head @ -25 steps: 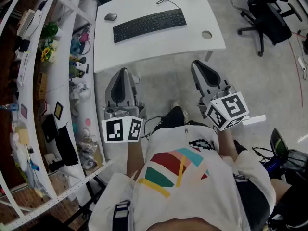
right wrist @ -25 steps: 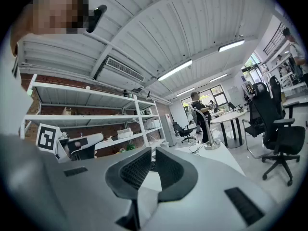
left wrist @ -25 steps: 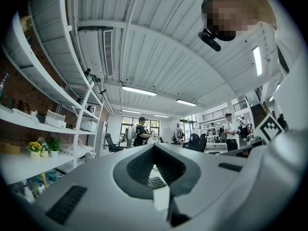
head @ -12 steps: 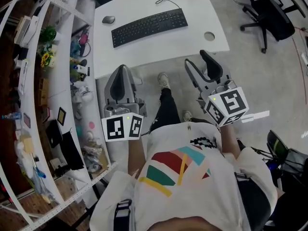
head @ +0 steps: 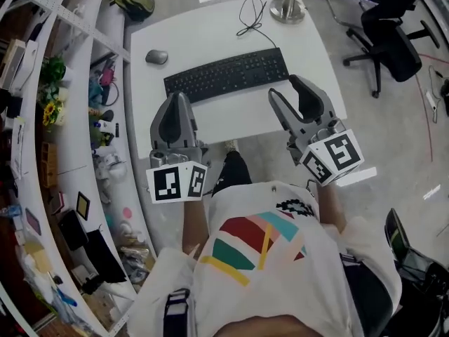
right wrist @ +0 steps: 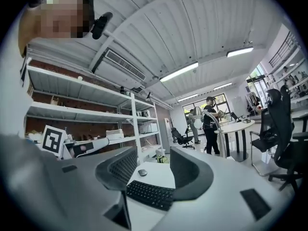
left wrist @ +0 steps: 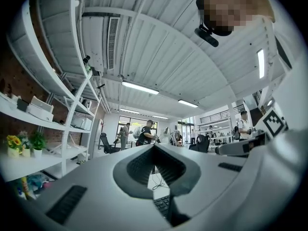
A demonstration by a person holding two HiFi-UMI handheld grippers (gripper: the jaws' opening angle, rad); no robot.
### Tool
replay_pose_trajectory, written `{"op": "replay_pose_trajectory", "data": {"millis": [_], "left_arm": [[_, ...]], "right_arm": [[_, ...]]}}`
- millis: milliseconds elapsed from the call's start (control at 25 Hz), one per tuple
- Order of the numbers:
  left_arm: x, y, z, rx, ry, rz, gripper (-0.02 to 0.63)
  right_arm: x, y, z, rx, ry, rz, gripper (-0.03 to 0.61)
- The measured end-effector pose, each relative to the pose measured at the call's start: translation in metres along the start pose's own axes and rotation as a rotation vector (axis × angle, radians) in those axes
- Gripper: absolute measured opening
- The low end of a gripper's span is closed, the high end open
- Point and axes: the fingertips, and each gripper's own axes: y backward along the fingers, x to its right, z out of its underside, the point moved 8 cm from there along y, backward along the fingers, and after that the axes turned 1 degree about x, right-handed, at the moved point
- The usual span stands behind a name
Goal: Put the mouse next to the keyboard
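A grey mouse point(head: 156, 57) lies on the white table point(head: 210, 27) at its far left, well apart from the left end of the black keyboard point(head: 228, 76). My left gripper point(head: 175, 100) hovers over the table's near edge, in front of the keyboard's left half, with its jaws together and empty. My right gripper point(head: 286, 90) is over the near edge by the keyboard's right end; its jaws are opening with nothing between them. The right gripper view frames the keyboard point(right wrist: 150, 195) and the mouse point(right wrist: 142, 172) between the parted jaws. The left gripper view catches a sliver of the keyboard point(left wrist: 163, 205).
White shelving point(head: 84, 118) full of small items runs along the table's left side. A lamp base point(head: 287, 9) and a black cable point(head: 249, 12) sit at the table's far edge. A black office chair point(head: 393, 41) stands to the right. People stand far off in the room.
The right gripper's jaws have gone from shut to parted. Both grippers have come forward from over the floor to the table's near edge. The left jaws stay together.
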Motion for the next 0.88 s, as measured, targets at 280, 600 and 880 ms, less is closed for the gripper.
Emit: {"op": "replay_pose_trajectory", "data": {"millis": [280, 600, 880], "left_arm": [[-0.080, -0.105, 0.017, -0.052, 0.034, 0.161, 0.043], [-0.109, -0.159, 0.029, -0.070, 0.070, 0.118, 0.043], [-0.132, -0.159, 0.038, -0.116, 0.058, 0.006, 0.043]], "right_arm": [[0.020, -0.134, 0.000, -0.043, -0.030, 0.056, 0.199], [0.043, -0.195, 0.019, -0.149, -0.166, 0.030, 0.199], [0.045, -0.251, 0.029, -0.264, -0.128, -0.076, 0.199]]}}
